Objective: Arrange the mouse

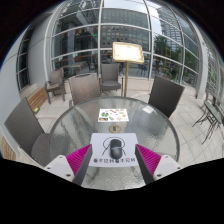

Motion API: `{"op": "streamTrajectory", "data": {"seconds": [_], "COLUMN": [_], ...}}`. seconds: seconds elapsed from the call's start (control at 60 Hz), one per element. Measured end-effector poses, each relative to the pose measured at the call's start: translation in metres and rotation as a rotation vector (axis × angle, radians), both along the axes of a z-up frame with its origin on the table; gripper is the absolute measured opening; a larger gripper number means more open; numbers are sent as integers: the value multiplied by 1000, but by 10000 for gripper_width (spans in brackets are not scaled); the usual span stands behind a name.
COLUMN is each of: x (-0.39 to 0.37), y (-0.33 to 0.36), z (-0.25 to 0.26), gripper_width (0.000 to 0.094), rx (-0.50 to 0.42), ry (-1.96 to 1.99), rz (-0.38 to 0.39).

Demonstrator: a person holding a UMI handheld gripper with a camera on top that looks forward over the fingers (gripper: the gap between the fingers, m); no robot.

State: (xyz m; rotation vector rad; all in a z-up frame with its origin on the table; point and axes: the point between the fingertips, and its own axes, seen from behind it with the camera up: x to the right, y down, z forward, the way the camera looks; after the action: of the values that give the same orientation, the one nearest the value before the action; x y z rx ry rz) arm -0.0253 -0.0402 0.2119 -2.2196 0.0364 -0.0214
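Mouse (116, 150) sits on white mat (100, 143) just ahead of claw (112, 163), between its wide, empty fingers (70, 160), likely lined up for a grab; glass table (70, 125) beneath

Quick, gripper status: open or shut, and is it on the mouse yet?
Gripper: open, holding nothing. The mouse lies on its mat on the glass table, just ahead of the fingertips, not touched.

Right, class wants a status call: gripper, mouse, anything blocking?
Gripper open, nothing held. Mouse sits on white mat on glass table, just ahead between the fingers. Path clear; printed sheet lies beyond.
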Motion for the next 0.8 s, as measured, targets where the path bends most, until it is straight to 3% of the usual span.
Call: {"op": "streamTrajectory", "data": {"seconds": [0.167, 0.35, 0.617, 0.8], "x": [-8, -9, -12, -18], "y": [-60, -110, -131, -130], "z": [7, -5, -11, 0], "gripper_width": [869, 867, 864, 866], "rx": [23, -22, -38, -2], "ry": [4, -51, -62, -35], "rz": [-11, -6, -23, -31]}}
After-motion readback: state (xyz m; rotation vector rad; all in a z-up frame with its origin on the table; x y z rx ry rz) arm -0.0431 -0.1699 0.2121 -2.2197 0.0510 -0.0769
